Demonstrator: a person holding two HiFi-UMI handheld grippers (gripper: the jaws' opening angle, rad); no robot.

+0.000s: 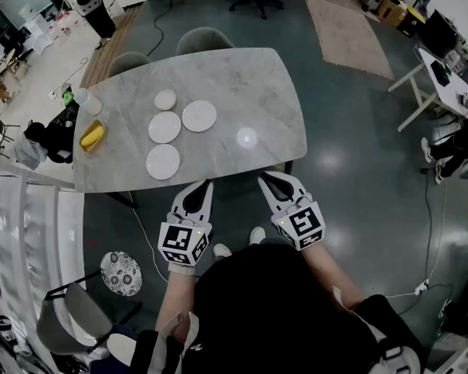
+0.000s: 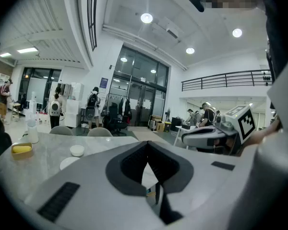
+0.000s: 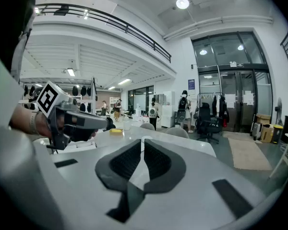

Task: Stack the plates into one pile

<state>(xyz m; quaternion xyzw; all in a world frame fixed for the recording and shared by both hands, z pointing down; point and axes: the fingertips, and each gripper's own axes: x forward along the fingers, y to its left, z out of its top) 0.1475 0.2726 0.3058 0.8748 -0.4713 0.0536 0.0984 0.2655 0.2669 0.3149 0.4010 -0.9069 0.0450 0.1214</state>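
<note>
Left claw (image 1: 205, 184) together, right claw (image 1: 263, 178) seemingly too, both empty. Risk: thin plates (image 1: 163, 161) skid across slick surface (image 1: 249, 84).

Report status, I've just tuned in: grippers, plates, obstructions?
Left gripper and right gripper shut, empty, short of the plates. Four white round plates on the grey marble table, none stacked. Nothing in the way.

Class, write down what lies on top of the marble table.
Four white plates lie singly on the table, none stacked, with a yellow thing in a tray and a clear container near one end. The tabletop under each is covered.
</note>
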